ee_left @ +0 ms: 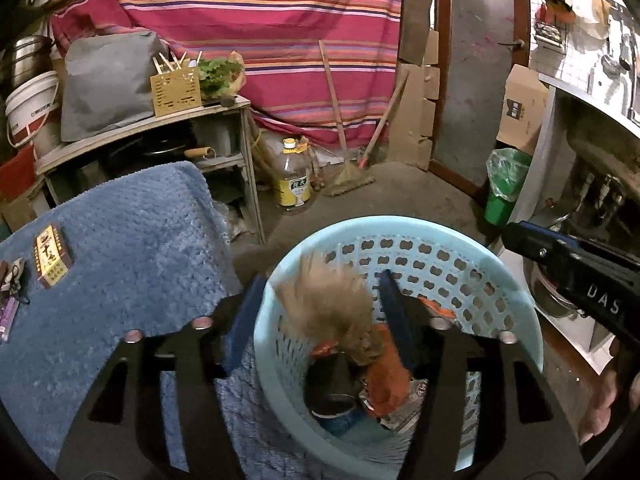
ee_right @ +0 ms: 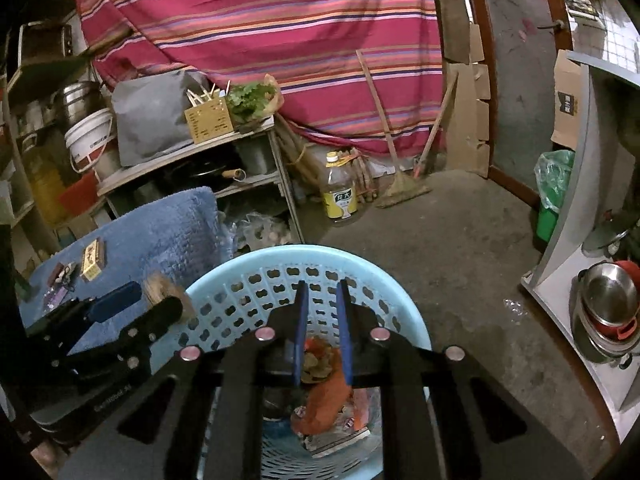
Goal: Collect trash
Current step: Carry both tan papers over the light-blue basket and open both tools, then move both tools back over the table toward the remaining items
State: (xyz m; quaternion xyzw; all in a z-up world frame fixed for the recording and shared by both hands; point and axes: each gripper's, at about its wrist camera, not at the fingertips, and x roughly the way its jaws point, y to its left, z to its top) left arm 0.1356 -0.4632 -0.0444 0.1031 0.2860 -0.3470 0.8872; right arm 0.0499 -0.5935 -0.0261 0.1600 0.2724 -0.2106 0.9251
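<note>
A light-blue perforated basket (ee_left: 400, 228) (ee_right: 320, 252) stands on the floor with trash inside, including an orange wrapper (ee_left: 388, 384) (ee_right: 328, 396). My left gripper (ee_left: 322, 278) (ee_right: 156, 296) hangs open over the basket's near-left rim. A brown fluffy clump (ee_left: 324, 304) (ee_right: 160, 286), blurred, sits loose between its jaws. My right gripper (ee_right: 321, 285) (ee_left: 520, 236) points down into the basket, its jaws open by only a narrow gap with nothing between them. A small yellow-brown box (ee_left: 52, 256) (ee_right: 93, 260) and a few small scraps (ee_left: 12, 276) lie on the blue towel (ee_left: 132, 232) (ee_right: 168, 224) to the left.
A green bin (ee_left: 504, 184) (ee_right: 554, 196) with a plastic liner stands at the right by a white counter. An oil bottle (ee_left: 294, 180) (ee_right: 340, 196) and a broom (ee_left: 352, 176) rest by the striped cloth behind. A cluttered shelf (ee_left: 160, 120) is left; metal pots (ee_right: 608, 308) sit right.
</note>
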